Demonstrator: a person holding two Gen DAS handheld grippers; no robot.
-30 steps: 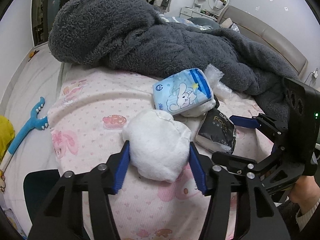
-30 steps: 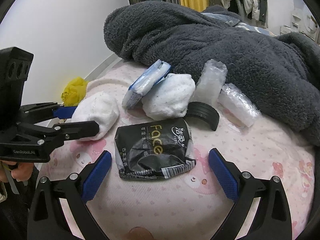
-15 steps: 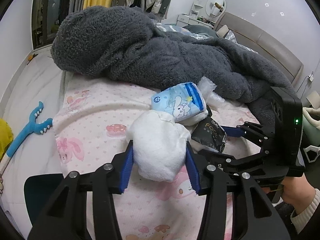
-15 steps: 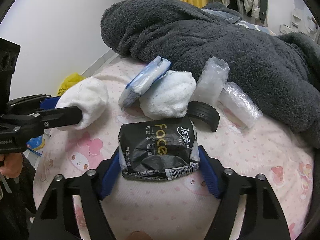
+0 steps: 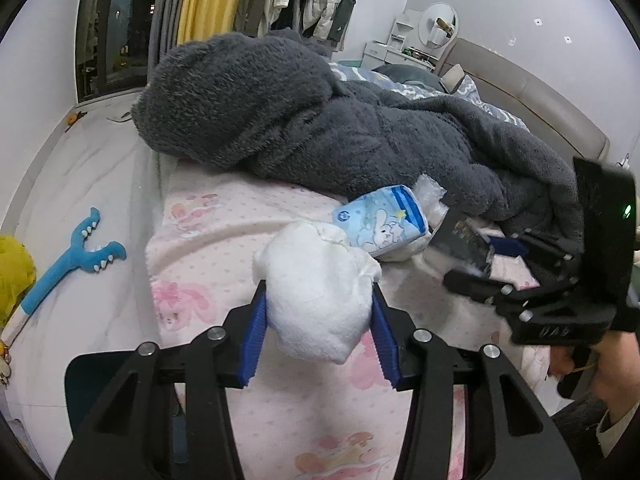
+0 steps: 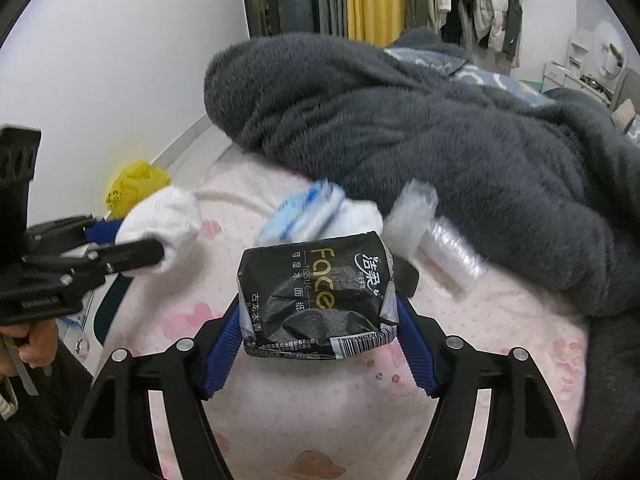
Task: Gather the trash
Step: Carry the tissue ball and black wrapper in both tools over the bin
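The left tongs (image 5: 318, 312) are clamped on a white wad of tissue (image 5: 316, 288); both blue pads (image 5: 256, 332) press into its sides, and most of the wad bulges forward and above the fingertips, clear of the pink patterned bed sheet (image 5: 224, 240) beneath. Just beyond these tongs, a little to their right, a blue and white tissue pack with a rabbit print (image 5: 380, 220) lies on the sheet, with a clear crumpled plastic bag (image 5: 430, 196) behind it against the grey fleece blanket (image 5: 320, 120).

The right tongs (image 6: 320, 320) grip a black tissue packet lettered "Face" (image 6: 316, 292) across its width; the packet sits squarely between the pads, its barcode edge nearest the camera, and it appears lifted off the sheet. Ahead of these tongs lie the blue and white pack (image 6: 308, 212), blurred, and a clear plastic wrapper (image 6: 452, 248) to the right, beside the blanket. A dark curved object peeks out just behind the packet's right edge; what it is cannot be told.

On the floor left of the left tongs lie a blue toy (image 5: 72, 256) and a yellow bag (image 5: 14, 268).
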